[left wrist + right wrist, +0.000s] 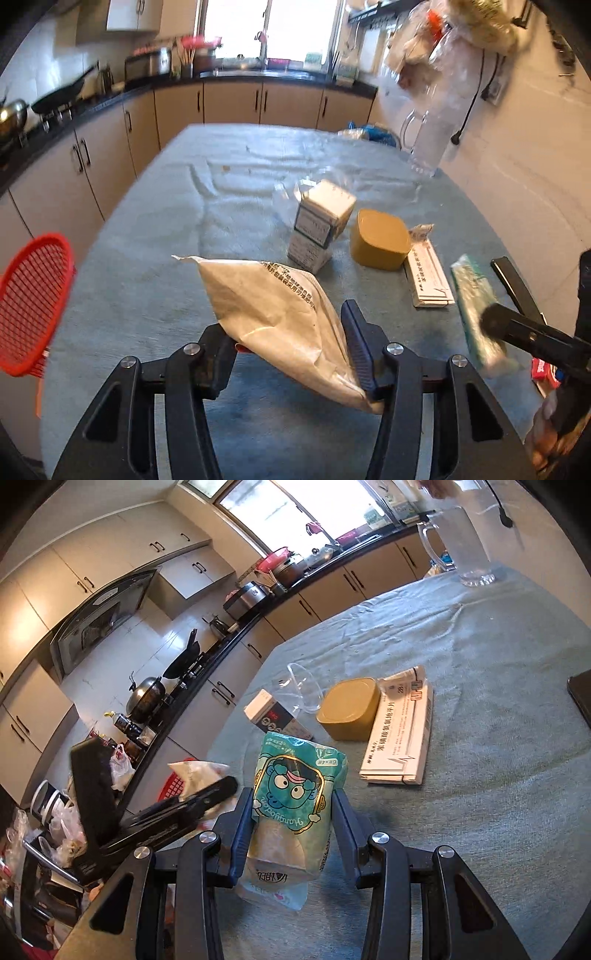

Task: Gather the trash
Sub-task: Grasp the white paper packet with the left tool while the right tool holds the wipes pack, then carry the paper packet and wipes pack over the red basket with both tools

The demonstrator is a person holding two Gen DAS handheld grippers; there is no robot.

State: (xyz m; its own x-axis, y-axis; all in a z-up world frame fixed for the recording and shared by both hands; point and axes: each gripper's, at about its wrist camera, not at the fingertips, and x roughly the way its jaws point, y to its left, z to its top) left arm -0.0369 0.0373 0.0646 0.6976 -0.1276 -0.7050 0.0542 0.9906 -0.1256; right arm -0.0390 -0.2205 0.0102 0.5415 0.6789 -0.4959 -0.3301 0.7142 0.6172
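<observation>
You are carrying two pieces of trash at once over the near edge of the table (155, 206). Your left gripper (291, 343) is holding a crumpled white pouch (273, 306) between half-spread jaws; the right pad is pressing its lower corner, though the blur makes it hard to say how firmly the left pad is biting. Your right gripper (293, 834) is clamping a teal snack packet (295, 794) squarely between both pads, jaws narrow around it.

The red mesh basket (33, 302) is sitting just off the table's left edge, and it is probably the bin. Keep squeezing the white pouch while you are swinging it left, and release only once it is hanging inside the rim; the pouch is light and floppy and could slide out by its corner.

Still waiting mid-table: a white carton (321, 221), a mustard-yellow tub (380, 240) and a flat medicine box (402, 734), close together.

Readable print: the teal packet is showing a cartoon face with "Hanyyodon" or similar upside down, and the medicine box is carrying large Chinese characters plus "28". The pouch's printed lines are Chinese, too small to read.
</observation>
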